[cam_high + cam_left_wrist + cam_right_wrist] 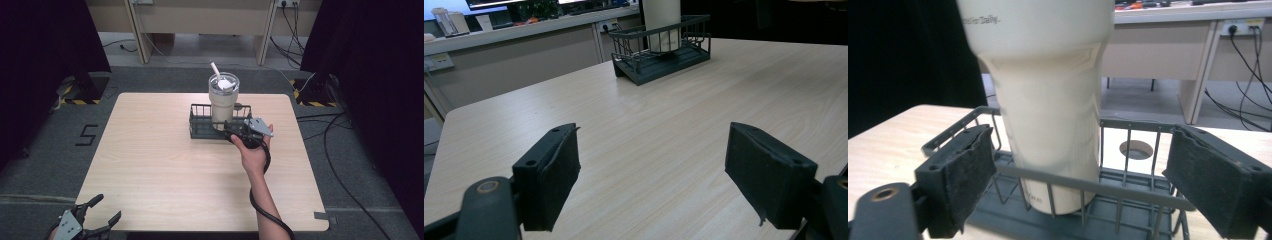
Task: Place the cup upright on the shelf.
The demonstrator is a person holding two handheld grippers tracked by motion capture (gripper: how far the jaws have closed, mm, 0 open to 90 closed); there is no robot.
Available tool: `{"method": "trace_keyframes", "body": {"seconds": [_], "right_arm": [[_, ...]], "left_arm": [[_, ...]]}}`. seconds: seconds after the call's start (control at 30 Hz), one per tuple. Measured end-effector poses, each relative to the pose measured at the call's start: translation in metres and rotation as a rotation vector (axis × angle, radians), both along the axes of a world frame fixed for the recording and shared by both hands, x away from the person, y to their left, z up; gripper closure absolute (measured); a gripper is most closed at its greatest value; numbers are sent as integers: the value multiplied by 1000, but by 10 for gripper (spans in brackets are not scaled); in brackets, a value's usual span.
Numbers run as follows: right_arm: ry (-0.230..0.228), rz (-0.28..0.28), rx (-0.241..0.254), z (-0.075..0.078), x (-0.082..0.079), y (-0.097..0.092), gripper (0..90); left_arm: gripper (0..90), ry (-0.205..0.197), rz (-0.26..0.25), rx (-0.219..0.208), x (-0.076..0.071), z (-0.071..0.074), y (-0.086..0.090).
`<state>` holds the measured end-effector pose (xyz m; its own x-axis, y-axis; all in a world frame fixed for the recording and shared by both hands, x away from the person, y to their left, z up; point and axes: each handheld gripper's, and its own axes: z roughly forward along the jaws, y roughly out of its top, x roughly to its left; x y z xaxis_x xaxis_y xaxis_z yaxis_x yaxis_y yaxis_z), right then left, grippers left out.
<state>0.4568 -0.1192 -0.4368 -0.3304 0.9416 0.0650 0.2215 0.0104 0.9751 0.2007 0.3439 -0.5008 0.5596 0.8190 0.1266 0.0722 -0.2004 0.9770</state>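
the right gripper is spread wide at the near rail of the dark wire rack, its pads on either side of the tall cream tumbler without touching it. that tumbler, with its clear lid and white straw, stands upright in the rack near the far edge of the pale wooden worktop. the left gripper hangs released at the near left corner, holding nothing.

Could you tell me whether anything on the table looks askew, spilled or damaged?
Nothing stands out: the cream tumbler stands upright in the dark wire rack, straw in its lid, and the table shows no spill.
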Motion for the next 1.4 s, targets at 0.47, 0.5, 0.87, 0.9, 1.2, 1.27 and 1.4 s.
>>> {"method": "trace_keyframes", "body": {"seconds": [0.47,0.5,0.87,0.9,1.2,1.27,1.4], "right_arm": [[-8,8,-43,4,-33,-24,97],[-7,6,-49,4,-36,-25,97],[-4,-6,-66,1,-58,-43,100],[-6,-6,-66,0,-60,-44,101],[12,-15,-47,-6,-78,-57,103],[14,-20,-50,-8,-83,-59,105],[26,-30,-60,-14,-93,-66,110]], "left_arm": [[211,-1,3,0,0,0,0],[211,-1,3,1,0,0,0],[210,1,5,2,0,0,-1],[210,2,5,3,0,0,-1],[210,2,6,8,0,0,-1],[210,2,7,8,0,0,-1],[210,3,6,9,0,0,-1]]}}
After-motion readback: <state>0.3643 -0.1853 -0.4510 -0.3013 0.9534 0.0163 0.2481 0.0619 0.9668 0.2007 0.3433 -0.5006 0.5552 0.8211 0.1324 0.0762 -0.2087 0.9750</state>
